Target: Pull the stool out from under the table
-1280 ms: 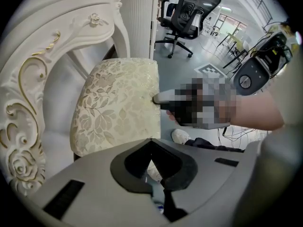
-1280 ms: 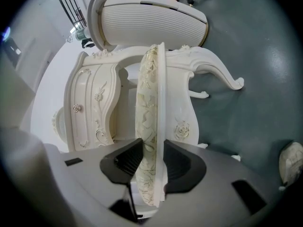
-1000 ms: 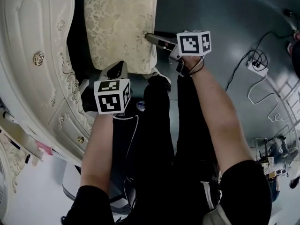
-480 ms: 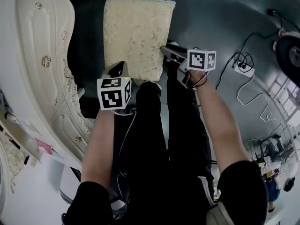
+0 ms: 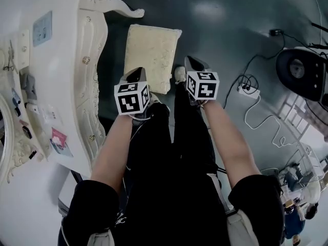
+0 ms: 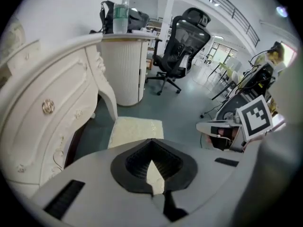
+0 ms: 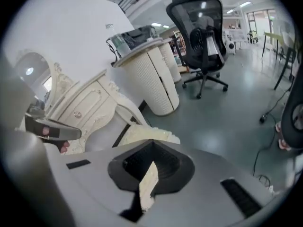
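The stool (image 5: 151,58), with a cream patterned cushion, stands on the grey floor beside the white dressing table (image 5: 56,76), out from under it. Both grippers hang above the stool's near end, apart from it. My left gripper (image 5: 134,76) is shut and empty; in its own view the left gripper (image 6: 152,148) points down at the stool (image 6: 135,129). My right gripper (image 5: 193,64) has just been closing its jaws and is shut with nothing between them. The right gripper (image 7: 152,148) shows the stool (image 7: 142,134) below it.
A power strip with cables (image 5: 245,92) lies on the floor to the right, near a black round device (image 5: 302,73). A black office chair (image 6: 182,37) and a ribbed white round cabinet (image 6: 124,65) stand beyond the stool. The person's legs (image 5: 169,158) are right behind the stool.
Both grippers have risen away from the stool, which now looks smaller and farther below. The right gripper has left the stool's right edge and swung in beside the left one.
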The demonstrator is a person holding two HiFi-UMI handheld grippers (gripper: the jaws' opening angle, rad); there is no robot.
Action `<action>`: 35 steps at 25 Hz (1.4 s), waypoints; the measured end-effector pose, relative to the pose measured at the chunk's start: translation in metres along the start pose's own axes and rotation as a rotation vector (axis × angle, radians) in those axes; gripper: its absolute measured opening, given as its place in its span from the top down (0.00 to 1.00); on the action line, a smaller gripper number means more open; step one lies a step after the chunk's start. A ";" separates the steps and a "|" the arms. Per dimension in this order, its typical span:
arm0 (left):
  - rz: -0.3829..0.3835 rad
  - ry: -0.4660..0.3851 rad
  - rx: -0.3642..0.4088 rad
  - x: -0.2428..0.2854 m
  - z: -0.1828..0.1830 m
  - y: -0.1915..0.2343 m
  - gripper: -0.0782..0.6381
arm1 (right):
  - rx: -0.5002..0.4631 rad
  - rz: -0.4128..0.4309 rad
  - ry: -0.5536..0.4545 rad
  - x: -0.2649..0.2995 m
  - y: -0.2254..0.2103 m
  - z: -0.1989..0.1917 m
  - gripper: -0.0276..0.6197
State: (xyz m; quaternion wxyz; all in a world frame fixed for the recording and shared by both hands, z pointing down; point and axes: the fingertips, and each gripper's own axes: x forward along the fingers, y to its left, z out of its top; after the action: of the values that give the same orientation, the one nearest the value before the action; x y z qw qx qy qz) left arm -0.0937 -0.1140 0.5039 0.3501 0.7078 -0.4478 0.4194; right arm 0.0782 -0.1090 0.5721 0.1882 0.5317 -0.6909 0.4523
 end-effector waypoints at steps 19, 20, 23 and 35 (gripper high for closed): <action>-0.014 -0.648 0.071 -0.259 0.229 -0.056 0.89 | -0.288 0.078 -0.641 -0.256 0.178 0.291 0.95; -0.013 -0.677 0.064 -0.271 0.237 -0.055 0.89 | -0.307 0.079 -0.669 -0.266 0.186 0.303 0.95; -0.003 -0.763 0.053 -0.306 0.254 -0.054 0.89 | -0.358 0.097 -0.723 -0.296 0.207 0.327 0.95; -0.016 -0.886 0.091 -0.357 0.276 -0.069 0.89 | -0.384 0.134 -0.794 -0.340 0.230 0.347 0.95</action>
State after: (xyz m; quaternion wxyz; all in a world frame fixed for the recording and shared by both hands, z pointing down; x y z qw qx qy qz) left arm -0.0409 -0.2088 0.0601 0.0962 0.8374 -0.5301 0.0922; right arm 0.0707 -0.1975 0.0421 -0.0259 0.5735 -0.8141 0.0879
